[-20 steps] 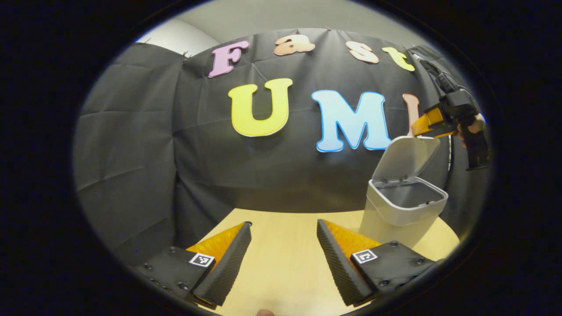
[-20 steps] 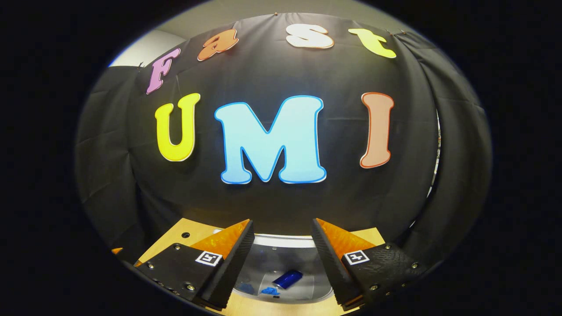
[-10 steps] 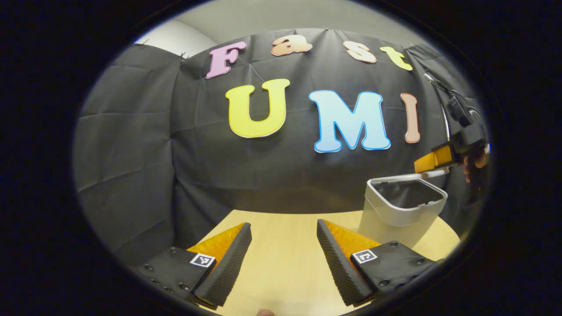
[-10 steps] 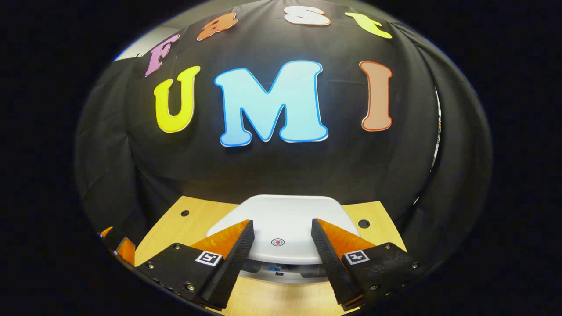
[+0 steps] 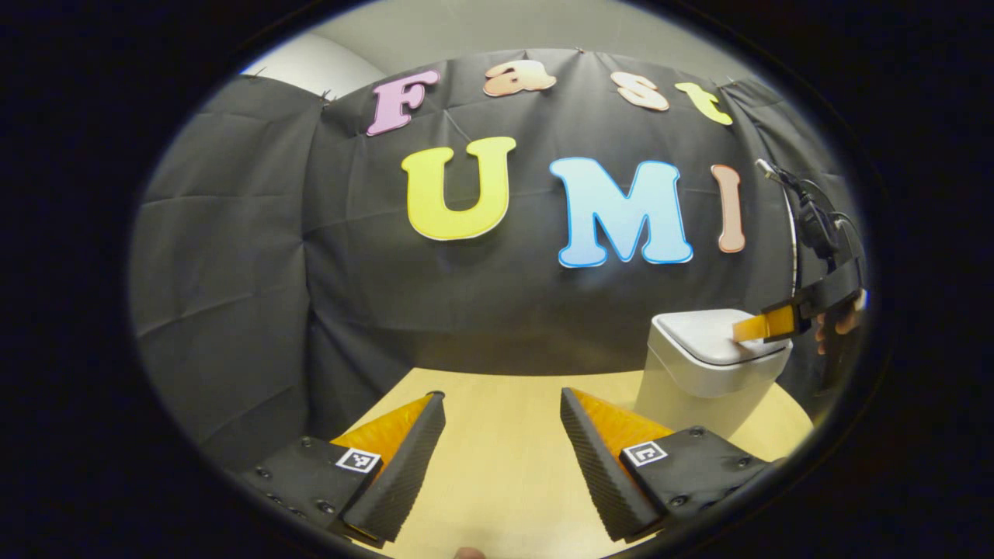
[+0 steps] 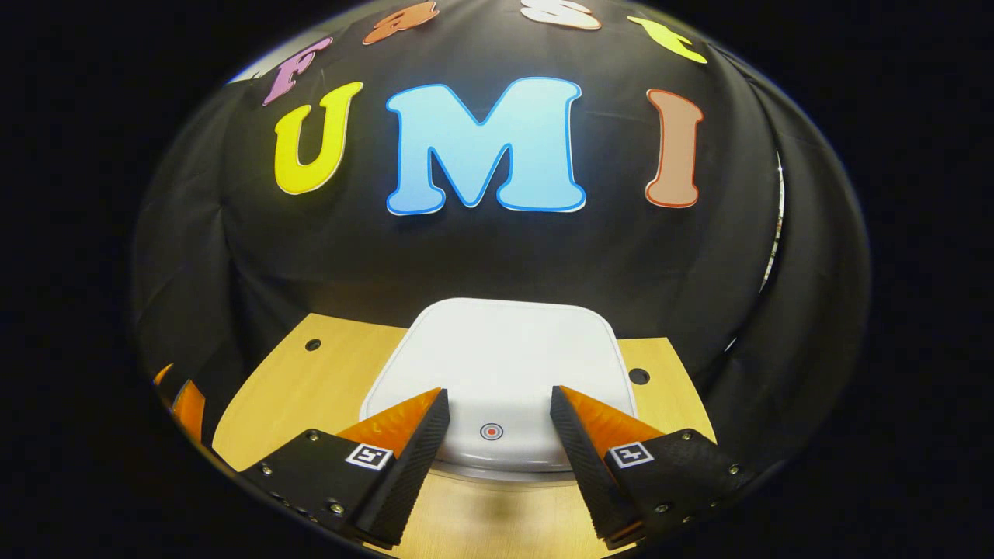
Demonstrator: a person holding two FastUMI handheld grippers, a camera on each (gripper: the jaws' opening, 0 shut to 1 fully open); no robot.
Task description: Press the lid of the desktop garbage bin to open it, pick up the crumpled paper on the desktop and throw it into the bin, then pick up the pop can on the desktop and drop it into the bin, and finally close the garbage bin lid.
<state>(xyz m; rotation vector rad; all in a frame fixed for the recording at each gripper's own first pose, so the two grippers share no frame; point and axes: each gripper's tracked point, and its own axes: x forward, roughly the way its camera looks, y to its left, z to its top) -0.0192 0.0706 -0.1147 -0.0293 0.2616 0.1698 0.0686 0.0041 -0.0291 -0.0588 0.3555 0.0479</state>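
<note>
A: Left gripper (image 5: 501, 450), condition?
B: Jaws spread wide, nothing between them. Held low, pointing forward and level.

A: Right gripper (image 6: 497, 446)?
B: Jaws likewise spread, nothing clamped. Tilted downward. In the left gripper view it (image 5: 752, 328) appears at far right, its fingers (image 5: 765, 324) reaching in from that side.

A: Hands?
B: One hand (image 5: 837, 324), partly seen at the far right edge of the left gripper view, wrapped round the right gripper's handle. A fingertip (image 5: 468, 553) shows at the bottom edge of that view.
</note>
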